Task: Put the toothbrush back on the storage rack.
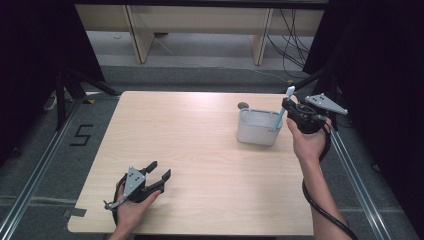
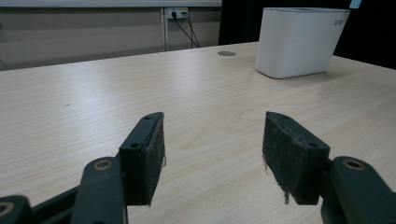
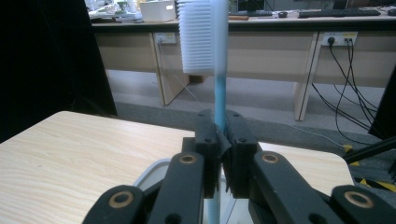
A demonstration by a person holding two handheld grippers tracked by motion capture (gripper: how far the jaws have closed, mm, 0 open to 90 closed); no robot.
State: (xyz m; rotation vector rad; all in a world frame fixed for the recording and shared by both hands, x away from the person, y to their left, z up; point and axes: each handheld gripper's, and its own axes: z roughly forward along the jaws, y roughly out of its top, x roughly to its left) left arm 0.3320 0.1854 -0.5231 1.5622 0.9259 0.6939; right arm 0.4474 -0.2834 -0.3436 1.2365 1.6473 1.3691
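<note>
A pale wood-grain tabletop (image 1: 200, 150) stood on grey floor, flanked by black curtains on both sides, with metal rails running along the floor at left and right and a black "5" taped on the floor (image 1: 81, 135) to the left. Beyond the far edge were light wooden desk legs and loose cables by the wall. Most of the surface was bare: wide open room across the middle and left, the only standing thing being a white rounded plastic tub (image 1: 258, 126) near the far right edge, with a small dark round disc (image 1: 243, 105) just behind it. The right claw (image 1: 287, 107) hung just beside the tub's right rim, close to the tabletop's right edge, pressed together on the light blue handle of a toothbrush with white bristles (image 1: 284, 111); the brush stood nearly upright, head up, lower end dipping toward the tub. The left claw (image 1: 158, 171) sat low at the near left, well apart from the tub, spread with nothing between its pads. The right gripper view showed the white bristle head (image 3: 201, 37) above the pinching pads and the tub's rim (image 3: 152, 170) below, plus a far desk with wall sockets. The left gripper view showed the worn, fraying pads (image 2: 154, 156) and the tub's side (image 2: 299, 42) with faint lettering.
</note>
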